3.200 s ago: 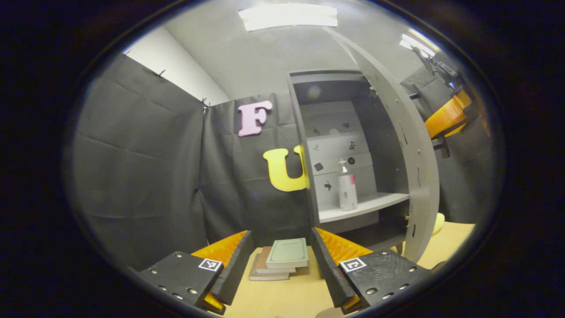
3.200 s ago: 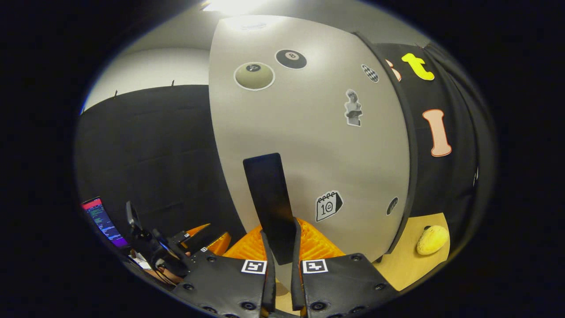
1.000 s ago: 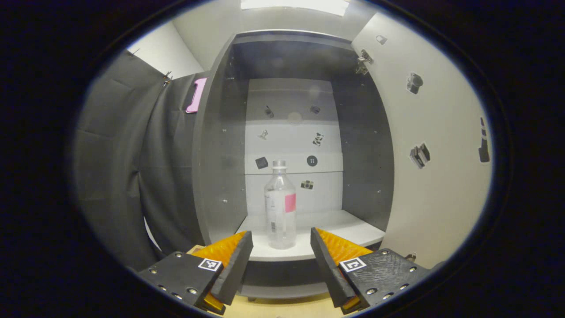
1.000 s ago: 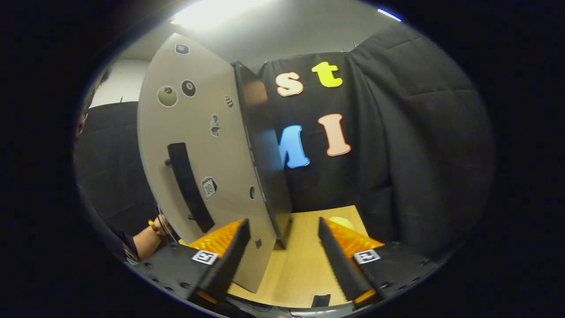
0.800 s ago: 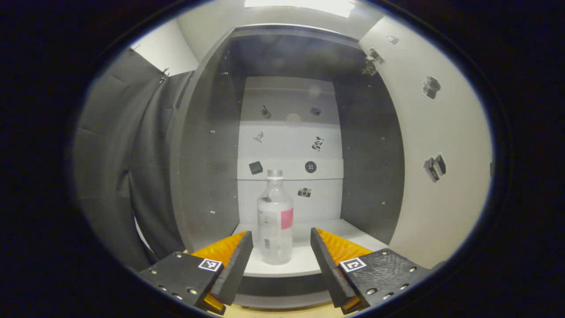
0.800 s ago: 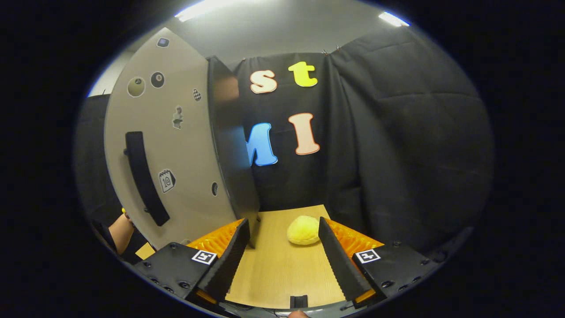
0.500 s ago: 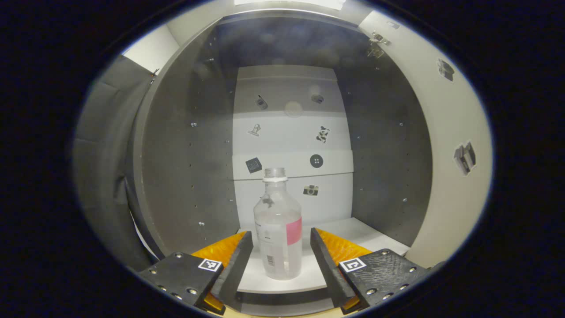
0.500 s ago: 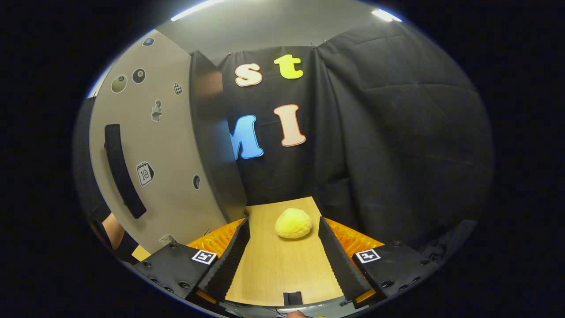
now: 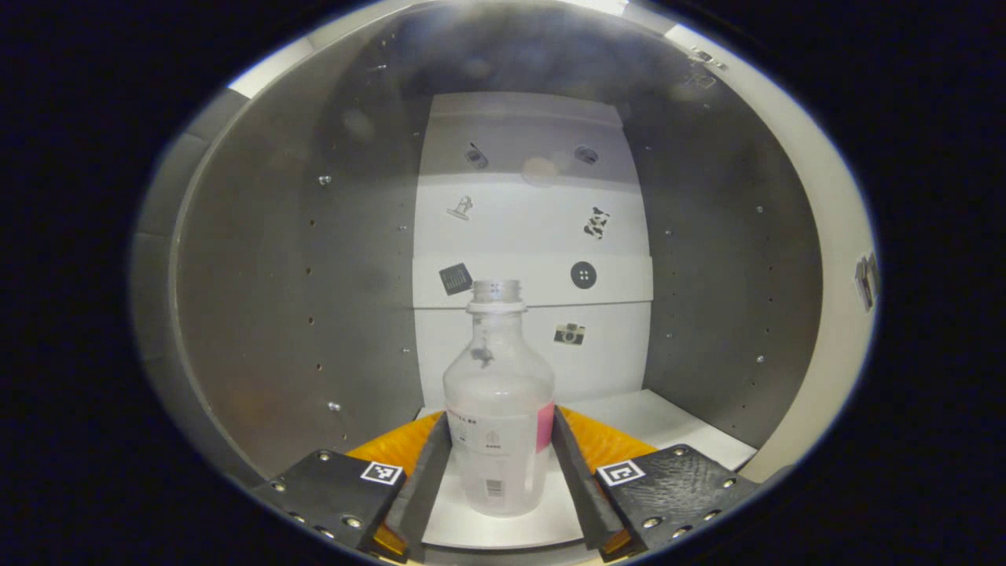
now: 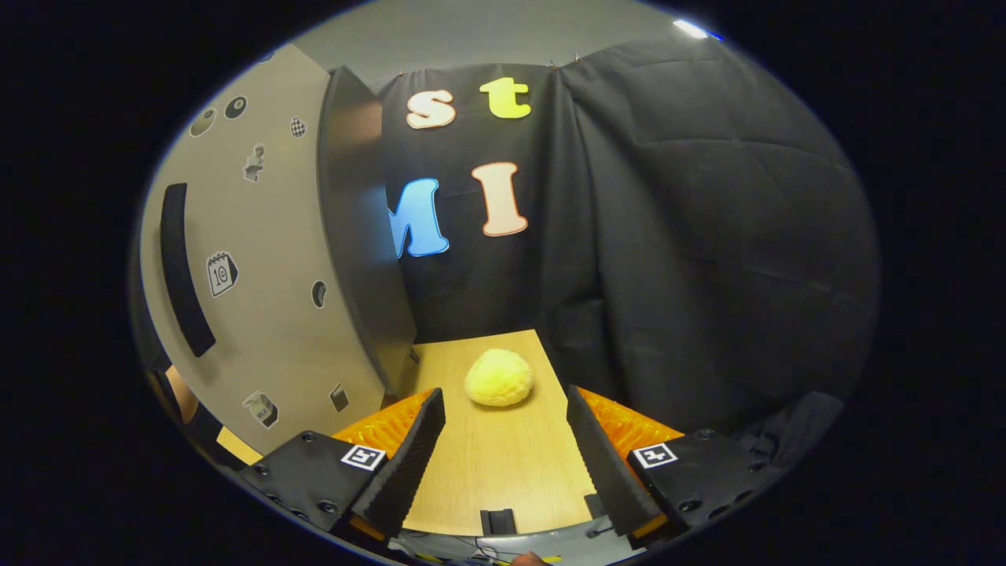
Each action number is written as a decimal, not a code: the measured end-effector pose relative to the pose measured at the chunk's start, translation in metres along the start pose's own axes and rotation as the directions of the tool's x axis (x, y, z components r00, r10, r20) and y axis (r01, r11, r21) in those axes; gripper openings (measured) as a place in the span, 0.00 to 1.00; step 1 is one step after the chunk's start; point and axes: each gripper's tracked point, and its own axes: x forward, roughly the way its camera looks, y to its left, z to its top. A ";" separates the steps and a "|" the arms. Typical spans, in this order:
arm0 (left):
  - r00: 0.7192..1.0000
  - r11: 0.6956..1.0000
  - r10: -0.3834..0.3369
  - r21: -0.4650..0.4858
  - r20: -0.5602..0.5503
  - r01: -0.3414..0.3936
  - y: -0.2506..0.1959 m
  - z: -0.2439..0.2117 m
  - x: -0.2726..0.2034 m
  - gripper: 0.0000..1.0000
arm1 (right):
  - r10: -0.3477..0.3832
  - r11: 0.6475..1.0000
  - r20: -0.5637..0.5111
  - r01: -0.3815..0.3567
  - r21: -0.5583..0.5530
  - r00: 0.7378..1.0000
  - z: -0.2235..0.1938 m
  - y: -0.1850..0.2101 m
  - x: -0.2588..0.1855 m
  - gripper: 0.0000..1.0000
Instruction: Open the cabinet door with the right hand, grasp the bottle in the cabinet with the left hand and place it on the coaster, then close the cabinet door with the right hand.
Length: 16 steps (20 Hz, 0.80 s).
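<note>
A clear plastic bottle [image 9: 497, 369] with a pink label patch and no cap stands upright on the white shelf [image 9: 684, 428] inside the grey cabinet [image 9: 299, 314]. My left gripper [image 9: 501, 417] reaches into the cabinet, and both fingers lie against the bottle's lower sides, shut on it. In the right gripper view the cabinet door [image 10: 267, 314] stands open at the left, its dark handle [image 10: 179, 267] facing me. My right gripper [image 10: 504, 393] is open, low over the wooden table [image 10: 503, 472], holding nothing.
A yellow sponge-like lump [image 10: 499, 377] lies on the table just beyond my right gripper's fingertips. The cabinet's dark side walls close in on both sides of the bottle. The door's pale inner face [image 9: 833, 314] stands at the right of the left gripper view.
My left gripper has moved forward into the cabinet until the bottle sits between its fingers, which have closed onto it. The right gripper let go of the door handle earlier and swung right over the table.
</note>
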 end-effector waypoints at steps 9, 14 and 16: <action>0.998 1.000 0.007 -0.014 0.057 -0.006 0.010 0.014 -0.059 0.72 | 0.038 0.997 0.010 -0.037 -0.071 0.999 0.003 0.013 0.025 0.98; 0.996 0.999 0.033 -0.046 0.082 -0.029 0.024 0.011 -0.111 0.75 | 0.091 0.990 0.006 -0.090 -0.108 0.996 0.001 0.030 0.041 0.93; 0.995 0.997 0.053 -0.051 0.088 -0.049 0.034 0.007 -0.130 0.74 | 0.110 0.987 0.008 -0.108 -0.119 0.994 0.002 0.035 0.046 0.93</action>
